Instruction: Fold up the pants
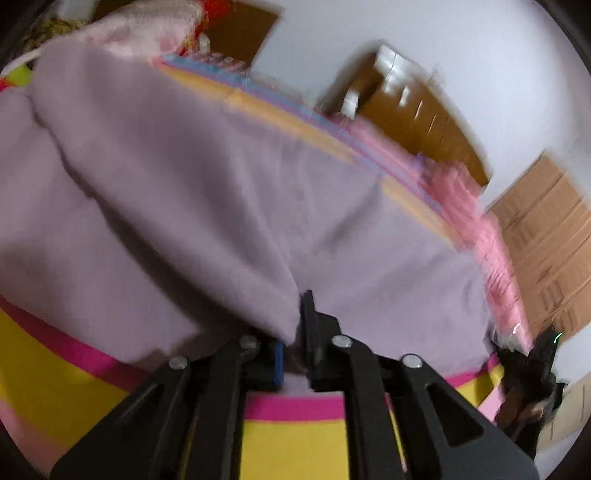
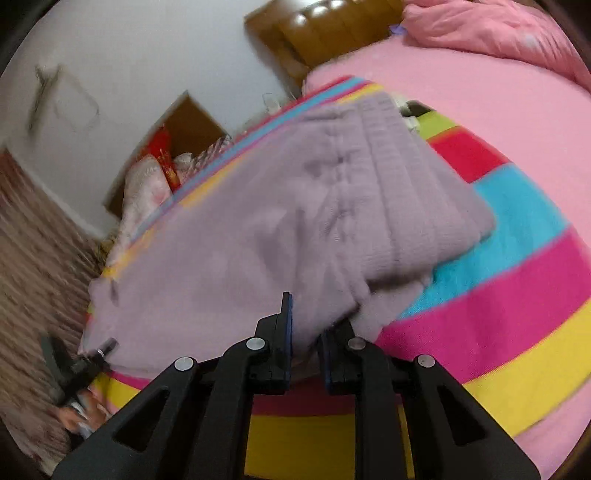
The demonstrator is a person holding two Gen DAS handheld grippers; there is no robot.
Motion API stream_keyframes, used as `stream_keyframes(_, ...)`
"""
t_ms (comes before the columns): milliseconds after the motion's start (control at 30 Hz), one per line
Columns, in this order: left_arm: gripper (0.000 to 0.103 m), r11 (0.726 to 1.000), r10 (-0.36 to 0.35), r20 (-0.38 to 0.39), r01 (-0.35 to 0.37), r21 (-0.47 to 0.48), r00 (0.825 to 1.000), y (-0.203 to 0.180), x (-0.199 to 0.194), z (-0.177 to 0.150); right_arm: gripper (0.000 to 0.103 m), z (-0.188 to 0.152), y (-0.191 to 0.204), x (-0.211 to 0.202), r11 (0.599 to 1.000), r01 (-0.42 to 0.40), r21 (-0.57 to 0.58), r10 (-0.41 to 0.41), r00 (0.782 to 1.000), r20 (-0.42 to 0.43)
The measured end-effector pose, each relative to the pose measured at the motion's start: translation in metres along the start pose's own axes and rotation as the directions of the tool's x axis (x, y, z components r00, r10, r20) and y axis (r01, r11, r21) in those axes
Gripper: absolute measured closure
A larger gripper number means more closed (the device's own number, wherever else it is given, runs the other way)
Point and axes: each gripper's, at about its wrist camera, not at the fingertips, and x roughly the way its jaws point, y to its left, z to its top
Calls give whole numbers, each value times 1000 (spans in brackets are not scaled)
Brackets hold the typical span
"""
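Observation:
Lilac fleece pants (image 1: 221, 206) lie spread over a striped blanket on a bed. My left gripper (image 1: 295, 332) is shut on a near edge of the pants, and the cloth rises in a fold from its jaws. My right gripper (image 2: 304, 332) is shut on another near edge of the pants (image 2: 258, 229), close to the ribbed waistband (image 2: 406, 177). Each gripper shows small in the other's view: the right one at the lower right (image 1: 532, 365), the left one at the lower left (image 2: 77, 365). Both frames are motion-blurred.
The striped blanket (image 2: 517, 288) in yellow, magenta, blue and red covers a pink bed (image 2: 480, 85). A pink quilt (image 2: 498, 26) lies at the far right. Wooden headboard (image 1: 424, 110), cardboard boxes (image 1: 546, 251), a white wall (image 2: 129, 55) and pillows (image 2: 144, 184) surround the bed.

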Motion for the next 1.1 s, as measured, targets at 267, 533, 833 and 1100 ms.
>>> stream_keyframes(267,42,997,-61,18,62,-46,998,7,-12,-2,82,-7,-18,-11,985,-70,158,64,997,40)
stream_keyframes(533,22,978,-95,59,104,-178,994,21,-16,12,77,5,-43,-24,955,-115,273,84,989,122)
stream_keyframes(833,73,991,-54,62,61,-119,997,7,-18,15,81,21,-9,-41,994,43,103,-67,969,237)
stream_keyframes(1100,85,1000,-24,82,25,-18,996,-10,-31,15,81,22,-60,-26,962,17,271,-59,987,147)
